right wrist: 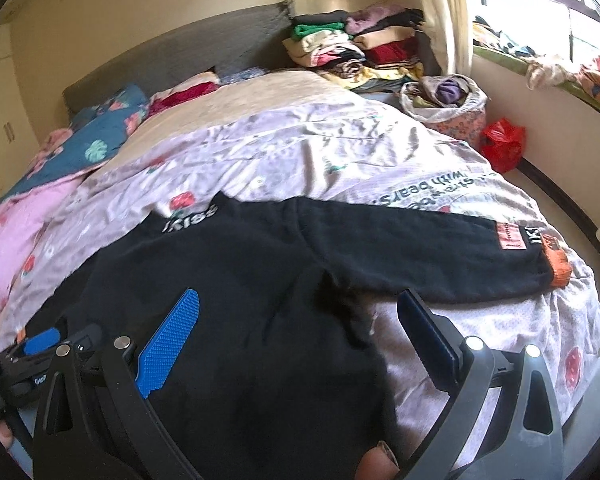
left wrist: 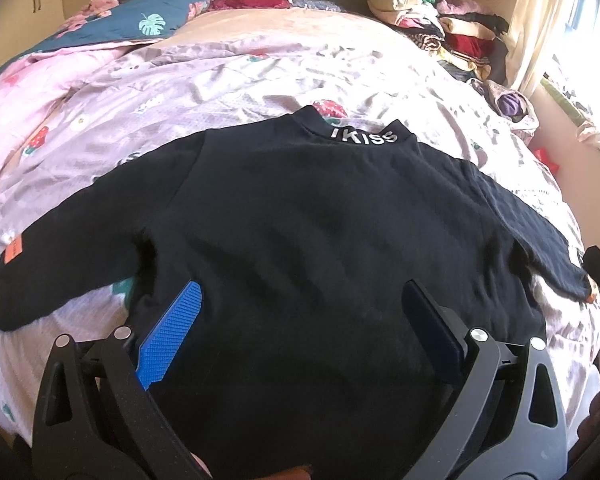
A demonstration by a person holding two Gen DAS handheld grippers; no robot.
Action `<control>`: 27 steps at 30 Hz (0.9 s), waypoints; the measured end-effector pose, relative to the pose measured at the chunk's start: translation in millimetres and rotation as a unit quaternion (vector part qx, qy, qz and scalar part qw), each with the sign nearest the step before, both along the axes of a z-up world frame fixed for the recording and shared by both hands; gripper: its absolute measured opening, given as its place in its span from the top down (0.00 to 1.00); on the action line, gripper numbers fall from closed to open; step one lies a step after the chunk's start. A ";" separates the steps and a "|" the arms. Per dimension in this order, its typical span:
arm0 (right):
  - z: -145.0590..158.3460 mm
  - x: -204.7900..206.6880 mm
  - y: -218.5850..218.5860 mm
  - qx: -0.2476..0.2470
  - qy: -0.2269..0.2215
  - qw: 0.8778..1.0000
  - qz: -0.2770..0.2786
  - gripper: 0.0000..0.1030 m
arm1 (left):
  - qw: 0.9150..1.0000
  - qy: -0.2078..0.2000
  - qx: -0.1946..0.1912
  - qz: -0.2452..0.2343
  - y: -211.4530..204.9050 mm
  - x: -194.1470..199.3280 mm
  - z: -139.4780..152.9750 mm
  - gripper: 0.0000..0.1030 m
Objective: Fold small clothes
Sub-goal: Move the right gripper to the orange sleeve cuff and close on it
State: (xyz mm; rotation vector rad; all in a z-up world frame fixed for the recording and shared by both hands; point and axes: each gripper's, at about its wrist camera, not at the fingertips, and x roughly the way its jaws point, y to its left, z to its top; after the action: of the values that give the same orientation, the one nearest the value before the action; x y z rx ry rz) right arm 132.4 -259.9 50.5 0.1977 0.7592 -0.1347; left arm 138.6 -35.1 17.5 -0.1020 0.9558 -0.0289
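black sweater (left wrist: pixel 300 240) lies flat on bed (left wrist: pixel 220 80), both grippers spread wide.

At six o'clock your left gripper (left wrist: pixel 300 320) hides the hem of the black sweater (left wrist: pixel 300 220). Its sleeve cuff at nine o'clock runs off the frame edge. In the right wrist view, the sweater's lower edge is cut off at six o'clock, and the bedspread lettering (right wrist: pixel 424 188) at two o'clock is too blurred to read fully.
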 end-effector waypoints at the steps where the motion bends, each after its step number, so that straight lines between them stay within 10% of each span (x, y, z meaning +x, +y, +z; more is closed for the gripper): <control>1: 0.6 3.2 -5.8 0.002 -0.001 1.000 -0.006 0.04 | 1.000 0.000 0.002 -0.001 -2.8 4.3 0.3 0.09; 27: -21.0 22.9 -171.1 0.055 -0.008 0.972 -0.226 0.04 | 0.997 -0.002 0.019 -0.071 -99.7 78.3 3.8 0.09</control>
State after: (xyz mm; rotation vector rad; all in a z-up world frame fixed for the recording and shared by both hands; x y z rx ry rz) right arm 155.3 -431.0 29.5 0.4773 0.6971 -0.5238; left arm 216.9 -134.8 21.3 0.0007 0.9586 -0.1423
